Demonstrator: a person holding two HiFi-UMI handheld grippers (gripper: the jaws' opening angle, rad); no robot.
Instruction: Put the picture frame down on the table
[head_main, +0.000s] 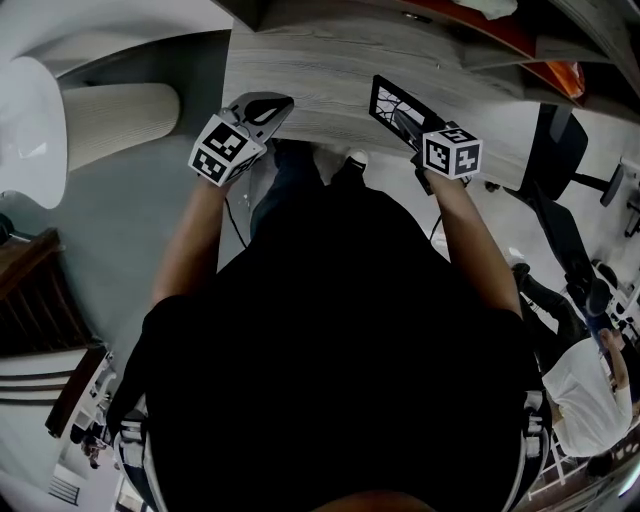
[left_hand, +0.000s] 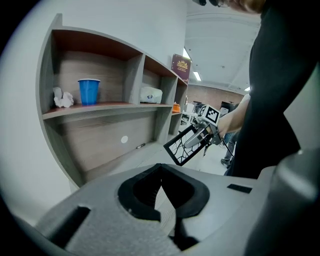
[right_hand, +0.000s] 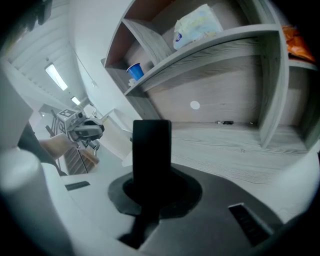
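The picture frame (head_main: 390, 103) is black with a cracked-line pattern, and my right gripper (head_main: 405, 122) is shut on it. It hangs tilted above the grey wood-grain table (head_main: 330, 60). In the left gripper view the picture frame (left_hand: 182, 146) shows slanted in the right gripper (left_hand: 200, 136). Seen edge-on in the right gripper view, the picture frame (right_hand: 151, 145) rises as a dark bar out of the right gripper (right_hand: 150, 185). My left gripper (head_main: 268, 105) hovers over the table's near left part, with its jaws closed on nothing. Its tips (left_hand: 161, 170) meet over the table (left_hand: 135, 160).
A shelf unit behind the table holds a blue cup (left_hand: 89, 91), crumpled tissue (left_hand: 63, 98) and a white packet (right_hand: 197, 25). A small pen-like item (right_hand: 225, 122) lies at the table's back. An office chair (head_main: 560, 150) stands to the right, a white round seat (head_main: 30, 130) to the left.
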